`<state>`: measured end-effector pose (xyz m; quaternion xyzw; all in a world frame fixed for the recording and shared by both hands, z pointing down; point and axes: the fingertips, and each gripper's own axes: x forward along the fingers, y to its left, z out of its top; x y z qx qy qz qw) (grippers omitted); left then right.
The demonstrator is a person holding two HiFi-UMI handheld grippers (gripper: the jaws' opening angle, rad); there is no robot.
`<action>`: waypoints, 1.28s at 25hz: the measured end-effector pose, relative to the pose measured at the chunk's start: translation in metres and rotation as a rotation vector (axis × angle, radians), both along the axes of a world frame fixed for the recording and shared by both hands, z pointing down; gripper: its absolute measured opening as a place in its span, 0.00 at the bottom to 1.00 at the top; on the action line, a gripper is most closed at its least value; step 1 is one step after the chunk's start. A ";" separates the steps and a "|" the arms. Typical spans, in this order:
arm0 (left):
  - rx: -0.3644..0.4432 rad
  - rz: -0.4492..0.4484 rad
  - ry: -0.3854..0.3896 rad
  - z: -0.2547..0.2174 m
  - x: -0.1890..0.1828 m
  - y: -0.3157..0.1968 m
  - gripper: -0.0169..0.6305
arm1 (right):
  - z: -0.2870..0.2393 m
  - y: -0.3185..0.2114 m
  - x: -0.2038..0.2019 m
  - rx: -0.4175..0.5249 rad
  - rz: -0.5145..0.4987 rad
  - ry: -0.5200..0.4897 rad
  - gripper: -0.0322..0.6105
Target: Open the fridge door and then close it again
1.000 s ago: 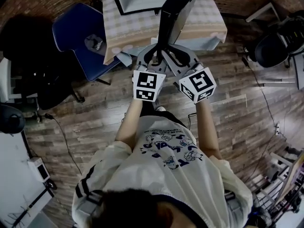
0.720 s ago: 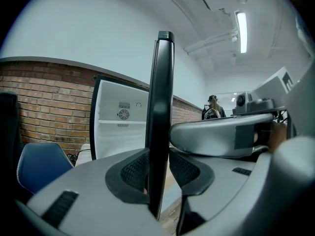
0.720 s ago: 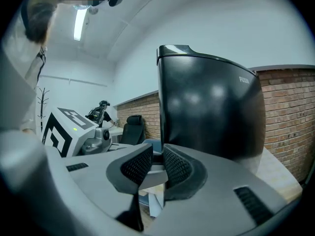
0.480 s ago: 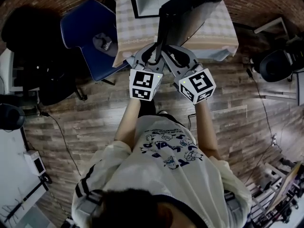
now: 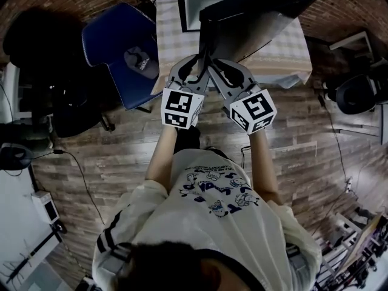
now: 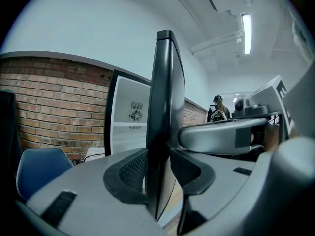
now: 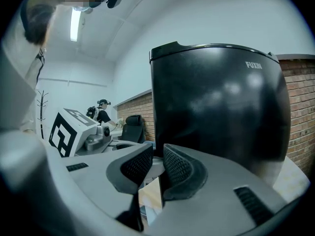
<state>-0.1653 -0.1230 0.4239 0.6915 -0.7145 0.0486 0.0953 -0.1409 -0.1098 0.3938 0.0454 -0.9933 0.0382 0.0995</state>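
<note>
A small fridge stands on a cloth-covered table, just beside a blue chair. Its black fridge door hangs partly open with its free edge toward the person, which looks like the closing half of the task. The person's forearms both reach straight ahead, side by side. They hold the grippers close to level, tipped slightly down, and the two meet at that free edge. The left gripper straddles the edge, likely to steer the door. Its jaws have just been opening, and the pads now sit slack beside the door's two faces rather than pinching it. The right gripper lies along the door's outer face, probably to push. Its fingers are drawn together to a slit with nothing between them.
</note>
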 end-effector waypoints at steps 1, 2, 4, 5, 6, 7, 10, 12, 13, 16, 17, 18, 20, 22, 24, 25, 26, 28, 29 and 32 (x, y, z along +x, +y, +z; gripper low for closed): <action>0.000 0.003 -0.002 0.000 -0.005 -0.002 0.26 | 0.000 -0.002 -0.005 -0.002 -0.001 0.000 0.18; 0.001 0.004 -0.003 0.000 -0.011 -0.003 0.26 | 0.000 -0.003 -0.011 -0.002 -0.001 0.000 0.18; 0.000 0.007 -0.006 -0.001 -0.022 -0.005 0.26 | -0.001 -0.004 -0.022 -0.002 0.000 -0.002 0.18; -0.001 0.009 -0.007 -0.001 -0.027 -0.007 0.26 | -0.001 -0.005 -0.027 -0.003 0.000 -0.003 0.18; -0.001 0.012 -0.007 -0.001 -0.033 -0.009 0.26 | -0.001 -0.007 -0.032 -0.004 0.002 -0.004 0.18; -0.001 0.015 -0.007 -0.001 -0.038 -0.011 0.26 | -0.001 -0.009 -0.036 -0.005 0.005 -0.005 0.18; 0.000 0.031 -0.004 -0.001 -0.053 -0.019 0.26 | 0.000 -0.019 -0.051 -0.003 0.019 -0.006 0.18; 0.000 0.040 -0.003 -0.001 -0.063 -0.025 0.26 | 0.000 -0.025 -0.060 -0.003 0.029 -0.009 0.18; -0.002 0.042 -0.003 0.000 -0.068 -0.028 0.26 | 0.000 -0.028 -0.065 -0.004 0.034 -0.010 0.18; -0.003 0.043 -0.001 -0.001 -0.084 -0.035 0.26 | 0.000 -0.037 -0.077 -0.010 0.054 -0.014 0.18; -0.002 0.041 -0.001 -0.001 -0.090 -0.038 0.26 | 0.000 -0.040 -0.081 -0.013 0.063 -0.016 0.18; -0.002 0.041 -0.001 -0.001 -0.095 -0.041 0.26 | 0.000 -0.044 -0.084 -0.015 0.073 -0.019 0.18; -0.003 0.046 0.000 -0.002 -0.104 -0.048 0.26 | 0.000 -0.052 -0.089 -0.020 0.097 -0.026 0.18; -0.004 0.052 0.000 -0.002 -0.112 -0.054 0.26 | 0.000 -0.061 -0.092 -0.025 0.124 -0.030 0.18; -0.001 0.044 -0.001 -0.002 -0.120 -0.060 0.26 | 0.001 -0.070 -0.096 -0.028 0.151 -0.028 0.18; 0.001 0.036 -0.001 -0.002 -0.124 -0.063 0.26 | 0.002 -0.074 -0.097 -0.030 0.162 -0.025 0.18; 0.004 0.028 0.000 -0.002 -0.129 -0.066 0.26 | 0.003 -0.078 -0.099 -0.031 0.172 -0.022 0.18; 0.010 0.019 0.002 -0.002 -0.138 -0.072 0.24 | 0.005 -0.085 -0.104 -0.031 0.191 -0.018 0.18; 0.011 0.019 0.003 -0.001 -0.142 -0.075 0.24 | 0.005 -0.088 -0.106 -0.032 0.199 -0.017 0.18; 0.011 0.024 0.002 -0.001 -0.152 -0.084 0.23 | 0.008 -0.096 -0.113 -0.035 0.213 -0.011 0.18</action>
